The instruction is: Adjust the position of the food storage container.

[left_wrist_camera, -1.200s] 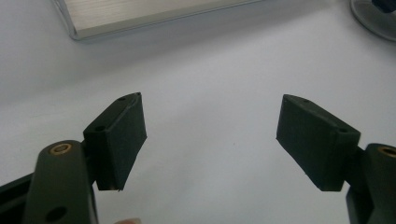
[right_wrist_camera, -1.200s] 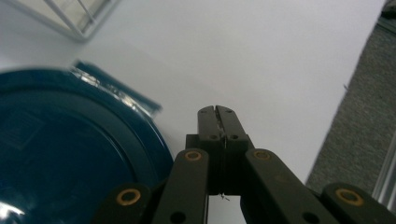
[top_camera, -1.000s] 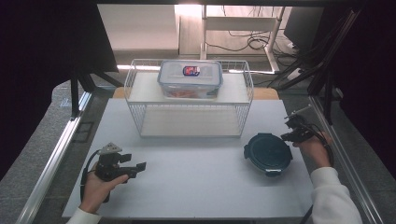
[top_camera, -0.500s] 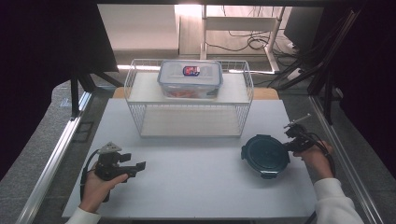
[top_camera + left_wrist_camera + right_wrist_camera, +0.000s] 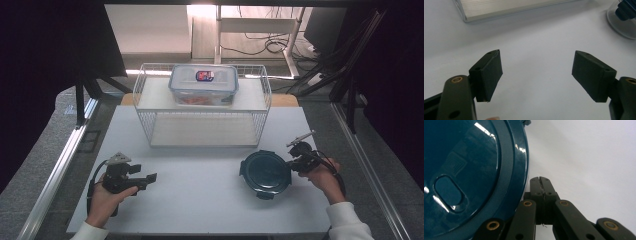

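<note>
A round dark teal lidded container (image 5: pixel 265 173) sits on the white table board at the right. My right gripper (image 5: pixel 294 161) is shut with nothing between its fingers, and its tips lie against the container's right rim. The right gripper view has the shut jaws (image 5: pixel 541 181) right beside the glossy lid (image 5: pixel 469 177). My left gripper (image 5: pixel 146 177) rests low at the front left, open and empty, pointing right. Its pads (image 5: pixel 491 72) stand wide apart over bare board, with the container's edge (image 5: pixel 624 22) far off at the top right.
A white wire rack (image 5: pixel 202 107) stands at the back middle of the board (image 5: pixel 200 200). On its top shelf sits a rectangular clear box (image 5: pixel 203 85) with a blue-clipped lid. Metal rails run along both table sides.
My right gripper has moved left and toward the front edge, staying shut. The round container has slid left and nearer along with it. The left gripper has stayed still.
</note>
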`<act>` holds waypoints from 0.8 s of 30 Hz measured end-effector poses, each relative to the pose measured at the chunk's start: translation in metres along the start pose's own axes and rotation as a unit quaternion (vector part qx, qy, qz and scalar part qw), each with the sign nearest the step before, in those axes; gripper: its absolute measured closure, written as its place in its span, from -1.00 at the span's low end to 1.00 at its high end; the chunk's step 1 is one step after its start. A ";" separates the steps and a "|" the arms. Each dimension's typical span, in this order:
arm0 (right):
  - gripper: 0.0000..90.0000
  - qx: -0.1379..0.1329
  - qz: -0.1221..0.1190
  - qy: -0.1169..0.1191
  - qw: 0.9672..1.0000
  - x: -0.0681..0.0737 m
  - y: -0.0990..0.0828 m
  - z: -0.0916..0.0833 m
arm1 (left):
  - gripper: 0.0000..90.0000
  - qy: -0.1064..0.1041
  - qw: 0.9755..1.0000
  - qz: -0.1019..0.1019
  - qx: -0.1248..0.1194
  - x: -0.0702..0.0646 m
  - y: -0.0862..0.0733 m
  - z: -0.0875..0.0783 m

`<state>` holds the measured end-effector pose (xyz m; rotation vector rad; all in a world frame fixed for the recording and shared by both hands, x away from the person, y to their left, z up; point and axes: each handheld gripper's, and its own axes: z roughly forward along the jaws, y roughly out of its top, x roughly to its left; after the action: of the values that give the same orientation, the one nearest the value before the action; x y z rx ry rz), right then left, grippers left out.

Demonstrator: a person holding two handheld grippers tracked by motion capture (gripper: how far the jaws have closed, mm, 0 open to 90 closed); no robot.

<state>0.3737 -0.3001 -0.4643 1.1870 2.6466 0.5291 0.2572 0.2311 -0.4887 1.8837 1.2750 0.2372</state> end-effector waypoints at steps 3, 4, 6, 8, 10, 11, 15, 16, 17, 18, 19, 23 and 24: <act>0.97 0.002 -0.016 0.008 1.000 0.012 0.005 0.002 | -0.48 0.000 1.000 0.001 0.000 -0.001 0.000 0.000; 0.97 0.001 -0.019 0.012 1.000 0.016 0.006 0.002 | -0.48 0.000 1.000 0.001 0.001 -0.001 0.000 0.000; 0.97 -0.003 -0.023 0.021 1.000 0.023 0.009 0.003 | -0.48 0.000 1.000 0.001 0.001 -0.001 0.000 0.001; 0.97 -0.001 -0.030 0.026 0.999 0.030 0.010 0.006 | -0.48 0.000 1.000 0.001 0.002 -0.001 0.000 0.001; 0.97 -0.001 -0.033 0.026 0.999 0.036 0.011 0.009 | -0.48 0.000 1.000 0.001 0.003 0.000 -0.001 0.001; 0.97 -0.001 -0.032 0.028 0.999 0.038 0.011 0.010 | -0.48 0.000 1.000 0.000 0.003 0.000 -0.001 0.001; 0.97 -0.007 -0.035 0.035 0.999 0.047 0.010 0.011 | -0.47 0.002 1.000 -0.003 0.007 0.001 -0.001 0.003; 0.97 -0.010 -0.036 0.036 0.999 0.049 0.010 0.011 | -0.47 0.001 1.000 -0.004 0.009 0.000 -0.001 0.003; 0.97 -0.011 -0.037 0.037 0.999 0.051 0.011 0.011 | -0.46 0.001 1.000 -0.005 0.010 0.000 -0.001 0.004; 0.97 -0.012 -0.036 0.039 0.999 0.053 0.012 0.012 | -0.45 0.001 1.000 -0.006 0.011 -0.001 -0.001 0.004; 0.97 -0.013 -0.037 0.040 0.998 0.054 0.013 0.013 | -0.44 0.002 1.000 -0.008 0.011 -0.001 -0.001 0.004; 0.97 -0.019 -0.042 0.041 0.998 0.061 0.019 0.015 | -0.44 0.001 1.000 -0.012 0.013 -0.001 0.000 0.003; 0.97 -0.019 -0.045 0.042 0.998 0.063 0.021 0.015 | -0.44 0.001 1.000 -0.014 0.013 -0.001 0.000 0.004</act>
<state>0.3518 -0.2364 -0.4719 1.0503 2.7330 0.6232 0.2586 0.2288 -0.4911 1.8870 1.3114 0.2094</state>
